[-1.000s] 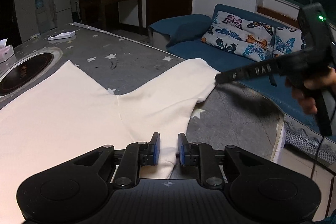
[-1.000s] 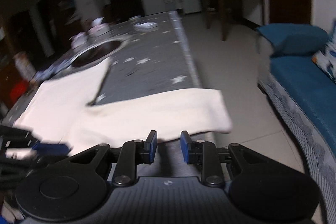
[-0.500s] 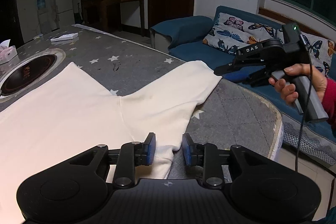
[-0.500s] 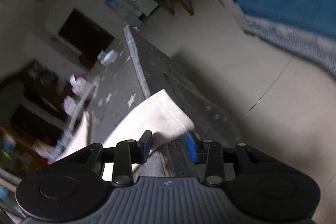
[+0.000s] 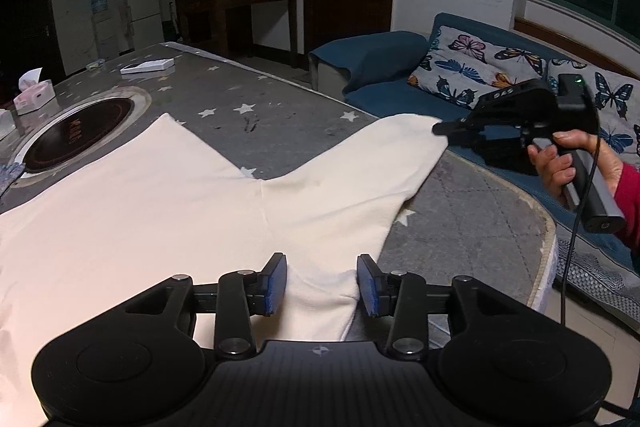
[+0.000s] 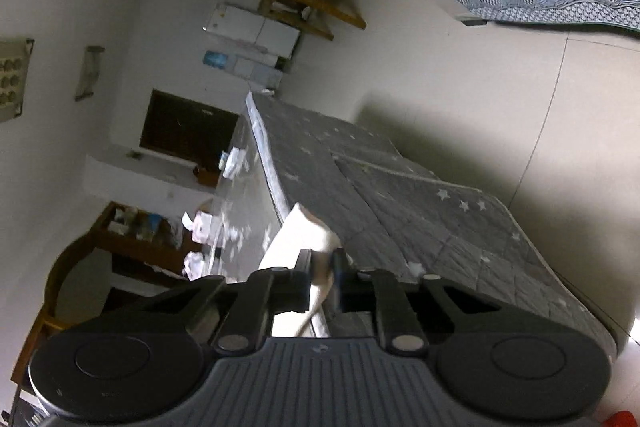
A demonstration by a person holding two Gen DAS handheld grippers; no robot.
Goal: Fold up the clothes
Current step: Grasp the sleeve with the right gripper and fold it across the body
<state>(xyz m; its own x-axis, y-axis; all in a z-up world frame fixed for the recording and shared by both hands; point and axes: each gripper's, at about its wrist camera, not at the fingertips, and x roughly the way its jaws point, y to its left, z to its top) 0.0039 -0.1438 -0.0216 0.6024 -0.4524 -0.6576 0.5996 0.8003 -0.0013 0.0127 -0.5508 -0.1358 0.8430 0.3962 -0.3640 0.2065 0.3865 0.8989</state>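
Observation:
A cream-white garment [image 5: 160, 211] lies spread flat on the star-patterned grey table [image 5: 460, 223], one sleeve reaching toward the right edge. My left gripper [image 5: 322, 281] is open, its blue pads either side of the garment's near edge. In the left wrist view the right gripper [image 5: 440, 128], held by a hand, sits at the sleeve's cuff. In the right wrist view, rolled sideways, the right gripper [image 6: 322, 277] is shut on the sleeve cuff [image 6: 308, 231], with white cloth pinched between the pads.
A round black hotplate [image 5: 74, 139] is set into the table at the left. Tissue boxes [image 5: 34, 93] and a flat white box [image 5: 148, 66] lie at the far end. A blue sofa with butterfly cushions [image 5: 472, 67] stands beyond the table's right edge.
The right gripper rolled sideways, reached the sleeve cuff and shut on it. The left gripper's jaws widened and it stayed at the garment's near edge.

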